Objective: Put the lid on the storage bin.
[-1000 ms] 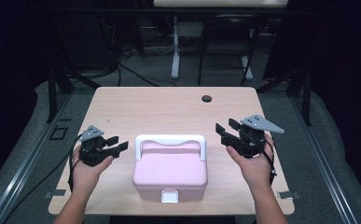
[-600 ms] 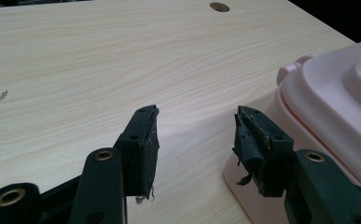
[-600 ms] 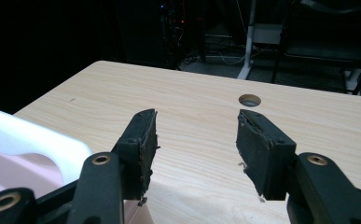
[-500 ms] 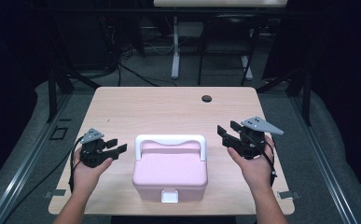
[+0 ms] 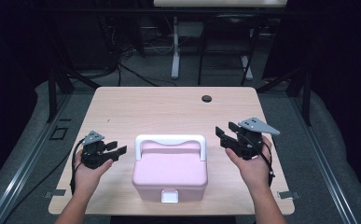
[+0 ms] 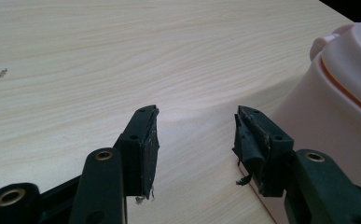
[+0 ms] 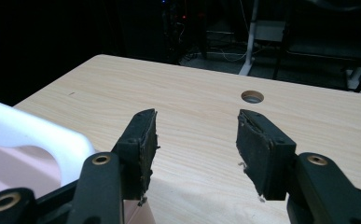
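A light wooden table [image 5: 122, 112] carries a pink box [image 5: 170, 175] with a white handle [image 5: 170, 140].

Pink box [image 5: 170, 173] between bare table [image 5: 169, 109] sides

Dark room; grey floor [image 5: 336, 154]; white table leg [image 5: 175, 56] behind; cables [image 5: 136, 74] trailing.

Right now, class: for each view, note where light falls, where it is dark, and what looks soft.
High view: table evenly lit, surroundings dark. Left gripper view: pink box close, slightly soft; faint shadow beside it. Right gripper view: background dark, white handle blurred.
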{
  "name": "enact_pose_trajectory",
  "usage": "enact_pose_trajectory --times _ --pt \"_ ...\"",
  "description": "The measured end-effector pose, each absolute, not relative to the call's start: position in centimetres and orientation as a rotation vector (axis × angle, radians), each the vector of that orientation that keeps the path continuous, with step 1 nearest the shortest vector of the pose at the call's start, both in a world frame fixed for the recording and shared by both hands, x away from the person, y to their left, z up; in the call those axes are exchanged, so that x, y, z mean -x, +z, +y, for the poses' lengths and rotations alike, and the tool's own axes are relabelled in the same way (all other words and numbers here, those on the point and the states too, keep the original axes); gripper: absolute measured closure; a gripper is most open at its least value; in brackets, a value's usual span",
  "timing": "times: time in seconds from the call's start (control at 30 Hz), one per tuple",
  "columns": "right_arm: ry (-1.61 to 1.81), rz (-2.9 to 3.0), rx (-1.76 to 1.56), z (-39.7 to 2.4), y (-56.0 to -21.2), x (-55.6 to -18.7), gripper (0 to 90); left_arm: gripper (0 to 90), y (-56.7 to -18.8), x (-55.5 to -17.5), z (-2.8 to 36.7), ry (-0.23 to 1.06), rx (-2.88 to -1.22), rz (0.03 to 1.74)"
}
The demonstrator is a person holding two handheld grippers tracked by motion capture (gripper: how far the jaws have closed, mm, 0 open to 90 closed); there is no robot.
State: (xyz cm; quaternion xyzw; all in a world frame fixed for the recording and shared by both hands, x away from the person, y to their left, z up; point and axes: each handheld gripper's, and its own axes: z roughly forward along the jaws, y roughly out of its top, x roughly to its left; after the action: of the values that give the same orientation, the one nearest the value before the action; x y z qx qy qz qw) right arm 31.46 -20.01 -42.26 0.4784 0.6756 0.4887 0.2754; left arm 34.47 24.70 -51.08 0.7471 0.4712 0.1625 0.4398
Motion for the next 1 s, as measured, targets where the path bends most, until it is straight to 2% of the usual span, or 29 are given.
enact_pose_trajectory --times 1.0 --pt "1.307 1.822 -1.290 -20.0 -42.6 -31.6 47.1 48.6 -52.6 -34.7 23.7 0.376 -1.885 1.173"
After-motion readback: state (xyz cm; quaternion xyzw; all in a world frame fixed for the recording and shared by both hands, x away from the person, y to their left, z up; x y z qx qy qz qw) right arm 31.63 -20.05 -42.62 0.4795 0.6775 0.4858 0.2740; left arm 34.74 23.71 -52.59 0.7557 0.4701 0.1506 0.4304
